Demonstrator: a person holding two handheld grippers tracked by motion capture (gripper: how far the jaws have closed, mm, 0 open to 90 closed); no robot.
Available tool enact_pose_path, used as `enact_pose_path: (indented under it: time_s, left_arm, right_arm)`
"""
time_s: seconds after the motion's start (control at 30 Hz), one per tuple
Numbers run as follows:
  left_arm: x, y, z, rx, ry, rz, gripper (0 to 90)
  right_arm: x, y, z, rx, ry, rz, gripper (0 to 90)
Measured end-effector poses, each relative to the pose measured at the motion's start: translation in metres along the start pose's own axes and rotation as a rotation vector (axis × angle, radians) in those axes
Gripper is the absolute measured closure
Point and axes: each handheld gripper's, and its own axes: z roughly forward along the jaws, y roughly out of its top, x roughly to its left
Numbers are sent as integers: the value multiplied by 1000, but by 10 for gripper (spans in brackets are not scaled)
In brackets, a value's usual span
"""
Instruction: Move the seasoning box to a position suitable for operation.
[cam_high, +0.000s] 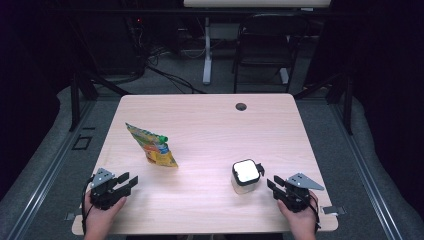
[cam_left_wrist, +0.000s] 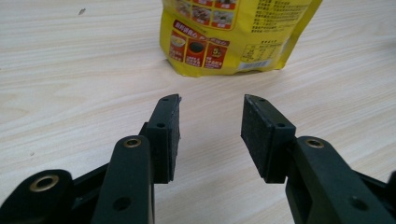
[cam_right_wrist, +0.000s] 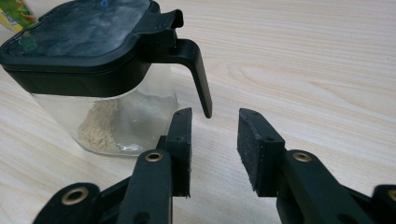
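On the light wooden table (cam_high: 210, 120) two things lie within reach of the person's hands. Toward the left, well out from the near edge, a yellow pouch (cam_high: 151, 145) with a green cap (cam_high: 162, 138) lies tilted, its printed bottom end turned toward the left tongs (cam_high: 129, 182). Those tongs rest at the near left corner, held in the left hand (cam_high: 102, 212), and their jaws stand apart with nothing but bare wood between them; in the left gripper view the pouch (cam_left_wrist: 236, 35) sits beyond the tips, near but not touched. On the right side, close to the near edge, stands a clear jar (cam_high: 245, 177) with a black lid and a black handle (a little pale grainy stuff sits at its bottom, seen in the right gripper view). The right tongs (cam_high: 273, 186), held in the right hand (cam_high: 300, 212), are open too, and lie just beside the jar, at its right. In the right gripper view the jar's handle (cam_right_wrist: 198, 77) hangs just ahead of the gap between the jaws, and the pads do not press on it.
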Motion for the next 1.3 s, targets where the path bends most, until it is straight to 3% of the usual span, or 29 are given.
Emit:
enact_pose_path:
  time_s: [0.3, 0.6, 0.83, 0.9, 0.93, 1.13, 1.3]
  left_arm:
    - [1, -1, -2, -7, -2, -7, 582]
    - [5, -2, -2, -6, -13, -22, 595]
    - [-1, -3, -2, -8, -22, -11, 606]
    - [-2, -3, -3, -9, -22, -5, 620]
    - [-2, -3, -3, 3, -23, -5, 622]
    - [-2, -3, -2, 8, -19, -15, 644]
    - [0, -3, -1, 14, -23, -13, 650]
  right_arm:
    - [3, 2, -2, -26, -11, -6, 662]
    - [6, 7, 6, -7, 0, -21, 683]
    - [9, 7, 18, 53, -19, -98, 679]
    - [8, 8, 19, 54, -15, -94, 673]
    - [5, 10, 21, 49, 2, -65, 679]
    - [5, 16, 32, 42, 14, -45, 721]
    - [11, 15, 39, 51, -8, -84, 754]
